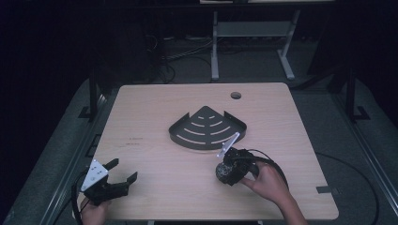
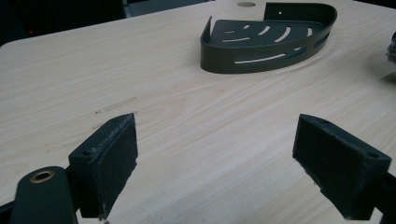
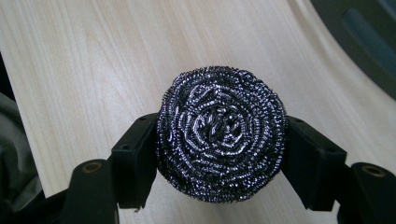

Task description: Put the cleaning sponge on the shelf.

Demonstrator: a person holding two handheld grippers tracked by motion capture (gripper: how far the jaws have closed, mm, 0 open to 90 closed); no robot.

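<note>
Table (image 1: pixel 155 108): light wood top, 1 round cable hole near its far edge, right of centre. Surface otherwise bare apart from the items below.

Corner rack (image 1: pixel 207 128): 1 dark metal quarter-round shelf with curved slots, resting flat slightly beyond the middle of the table. In the left gripper view the rack (image 2: pixel 261 42) stands with nothing in it.

Right gripper (image 1: pixel 224 171): held near the near-right part of the table, just short of the rack's curved front wall. Its 2 jaws are closed against the sides of the steel scourer (image 3: pixel 221 133), 1 pad on each flank, the coil face turned toward the camera. In the high view the scourer (image 1: pixel 222 172) sits low at the table surface; whether it rests on the wood or is lifted just clear cannot be determined.

Left gripper (image 1: pixel 124 173): at the near-left corner of the table, jaws spread wide with nothing between them, well apart from the rack and the scourer.

Assessment: the grasp on the scourer appears secured. The transfer is judged outstanding; the scourer lies outside the rack and has yet to be carried over the front wall and released onto the slotted floor.
</note>
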